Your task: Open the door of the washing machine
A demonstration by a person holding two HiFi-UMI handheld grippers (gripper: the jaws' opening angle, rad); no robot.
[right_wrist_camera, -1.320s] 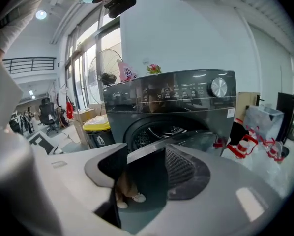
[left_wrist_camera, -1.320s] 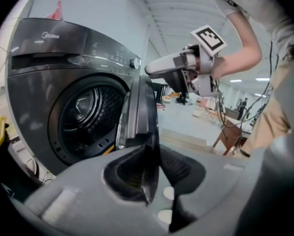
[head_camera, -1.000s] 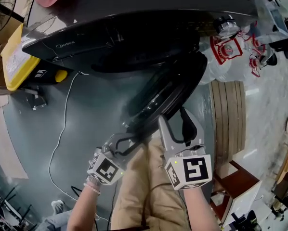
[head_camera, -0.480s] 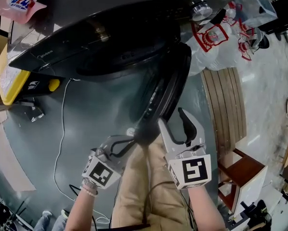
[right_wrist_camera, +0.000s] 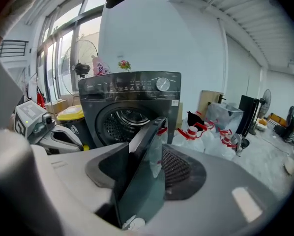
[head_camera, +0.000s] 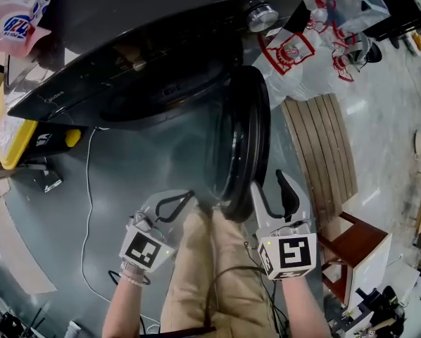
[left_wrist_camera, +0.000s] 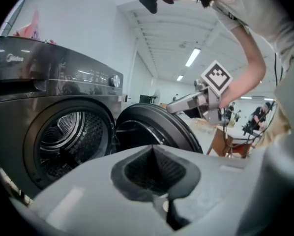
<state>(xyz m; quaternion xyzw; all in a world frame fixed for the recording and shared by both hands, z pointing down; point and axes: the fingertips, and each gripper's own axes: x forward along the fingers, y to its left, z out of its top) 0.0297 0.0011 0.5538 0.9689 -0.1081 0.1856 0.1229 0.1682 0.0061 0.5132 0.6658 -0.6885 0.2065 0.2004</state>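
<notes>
The dark washing machine [head_camera: 126,55] stands with its round door [head_camera: 242,132] swung far out, edge-on to me. The drum opening [left_wrist_camera: 68,132] is exposed. My right gripper [head_camera: 270,183] is at the door's free end. In the right gripper view the door's edge [right_wrist_camera: 144,161] stands between its wide jaws, which have just closed a little; I see no pad pressing on it. My left gripper [head_camera: 182,197] hangs left of the door, apart from it. Its jaws have just closed on nothing [left_wrist_camera: 155,154].
Water bottles with red labels [head_camera: 295,55] lie right of the machine, a slatted wooden board [head_camera: 319,146] beside them. A yellow bin [head_camera: 10,129] and a floor cable [head_camera: 87,189] are at the left. A wooden stool [head_camera: 355,248] is at the lower right. My tan-trousered legs [head_camera: 210,273] are below the door.
The door has swung from a slant to nearly straight out. The left gripper's jaws have shut and come off the door's rim. The right gripper has moved right along with the door's end.
</notes>
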